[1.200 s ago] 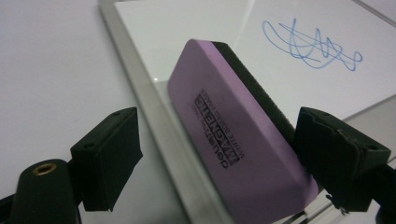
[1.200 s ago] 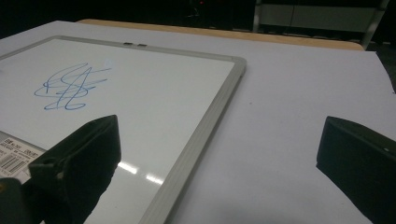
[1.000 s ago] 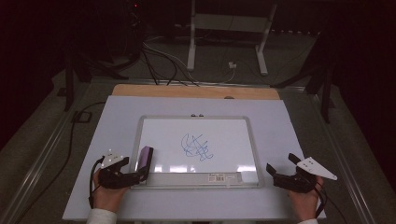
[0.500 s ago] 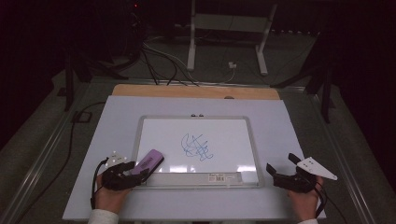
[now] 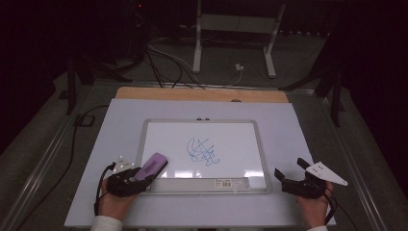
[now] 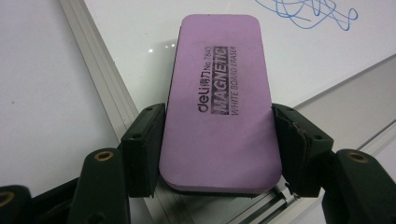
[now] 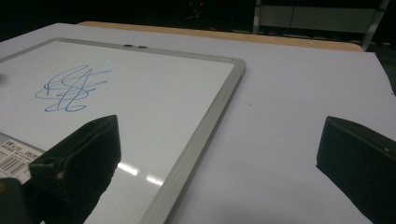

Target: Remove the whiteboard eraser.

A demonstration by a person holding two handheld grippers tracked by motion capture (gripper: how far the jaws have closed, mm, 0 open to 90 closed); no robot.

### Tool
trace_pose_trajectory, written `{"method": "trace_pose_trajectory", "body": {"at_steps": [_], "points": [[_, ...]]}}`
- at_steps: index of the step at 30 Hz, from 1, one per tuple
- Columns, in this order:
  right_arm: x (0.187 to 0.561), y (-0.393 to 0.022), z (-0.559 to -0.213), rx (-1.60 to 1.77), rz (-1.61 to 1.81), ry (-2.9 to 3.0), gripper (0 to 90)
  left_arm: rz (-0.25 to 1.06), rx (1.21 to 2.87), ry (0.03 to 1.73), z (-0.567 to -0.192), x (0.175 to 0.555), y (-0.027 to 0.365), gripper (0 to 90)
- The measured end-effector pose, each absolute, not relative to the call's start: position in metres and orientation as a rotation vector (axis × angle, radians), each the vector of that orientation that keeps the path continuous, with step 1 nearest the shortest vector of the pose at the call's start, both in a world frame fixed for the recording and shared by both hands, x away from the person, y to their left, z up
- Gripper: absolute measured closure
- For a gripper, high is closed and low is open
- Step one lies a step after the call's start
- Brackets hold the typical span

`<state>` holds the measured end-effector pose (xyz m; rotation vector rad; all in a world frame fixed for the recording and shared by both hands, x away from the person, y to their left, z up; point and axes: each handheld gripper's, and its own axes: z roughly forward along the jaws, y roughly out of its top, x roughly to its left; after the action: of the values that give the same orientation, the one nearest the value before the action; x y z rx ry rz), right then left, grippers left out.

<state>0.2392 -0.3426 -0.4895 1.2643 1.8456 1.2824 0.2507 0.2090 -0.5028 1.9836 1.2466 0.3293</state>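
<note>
The left hand [image 5: 111,201] lies low at the near left corner of the table [image 5: 308,130], its white cuff at the table's edge, and points its left gripper [image 5: 137,177] forward and towards the board's middle. Its jaws pinch an eraser [image 5: 150,166] by the two long sides, near the rear end, so most of the block juts ahead of the fingertips. In the left gripper view the eraser [image 6: 219,105] is a flat purple slab with rounded corners, a matte foam-like top printed in dark letters, and a thin dark layer along its underside. It hangs over the lower left corner of the whiteboard [image 5: 231,139], whose ridged pale metal frame runs under and beside the jaws. Whether it touches the board cannot be told.

Ahead of the eraser and off to its right sits a blue scribble [image 5: 202,151] on the glossy white surface.

The right hand [image 5: 313,207] rests at the near right corner of the table, holding the right gripper [image 5: 290,174] aimed forward and slightly inward, a grey three-cornered plate on top. Its blocky black jaws stand spread wide with nothing between them. In the right gripper view, the smooth pale table [image 7: 289,107] lies ahead and the board's rounded right frame passes by the left jaw. A barcode sticker [image 7: 16,157] sits on the board's near strip.
</note>
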Motion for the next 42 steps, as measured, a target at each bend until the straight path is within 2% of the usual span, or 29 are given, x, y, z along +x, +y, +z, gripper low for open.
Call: {"method": "trace_pose_trajectory", "body": {"at_steps": [42], "points": [[0.239,-0.344,-0.490,1.266,1.289,1.840,0.0,0.465,1.906,1.189,-0.469,0.257,0.211,41.6]]}}
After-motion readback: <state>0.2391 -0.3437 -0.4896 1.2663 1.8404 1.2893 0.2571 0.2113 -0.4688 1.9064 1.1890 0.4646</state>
